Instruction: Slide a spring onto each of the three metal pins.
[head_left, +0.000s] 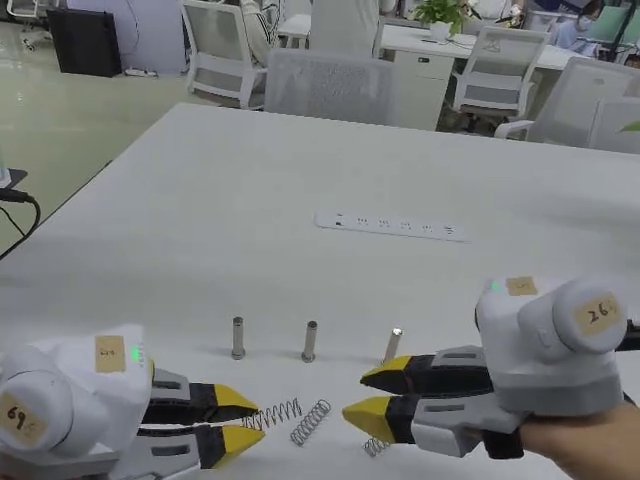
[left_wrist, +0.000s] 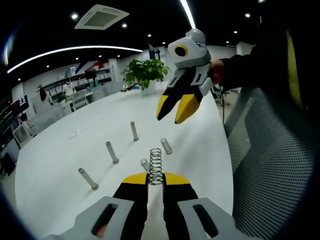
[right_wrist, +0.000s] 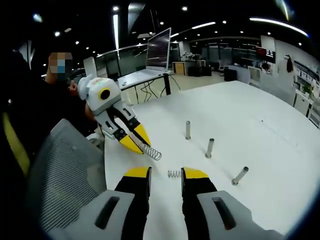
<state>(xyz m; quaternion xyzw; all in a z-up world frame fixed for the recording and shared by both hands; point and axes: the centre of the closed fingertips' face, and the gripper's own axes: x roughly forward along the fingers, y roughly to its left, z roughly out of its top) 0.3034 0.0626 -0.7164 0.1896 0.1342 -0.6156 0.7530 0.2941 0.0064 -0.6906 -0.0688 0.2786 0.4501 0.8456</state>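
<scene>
L hand-held gripper (head_left: 258, 418) clamps spring (head_left: 274, 413), axis toward 3 o'clock; nearest pin (head_left: 238, 337) upright at 11 o'clock. R hand-held gripper (head_left: 355, 395) jaws apart.

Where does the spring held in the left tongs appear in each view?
Head view: spring at the bottom, left of centre, sticking out of the left tongs.
Left gripper view: spring low centre, standing up from the tips.
Right gripper view: spring just left of centre, at the left tongs' tips.
Shared landmark: the middle pin.
</scene>
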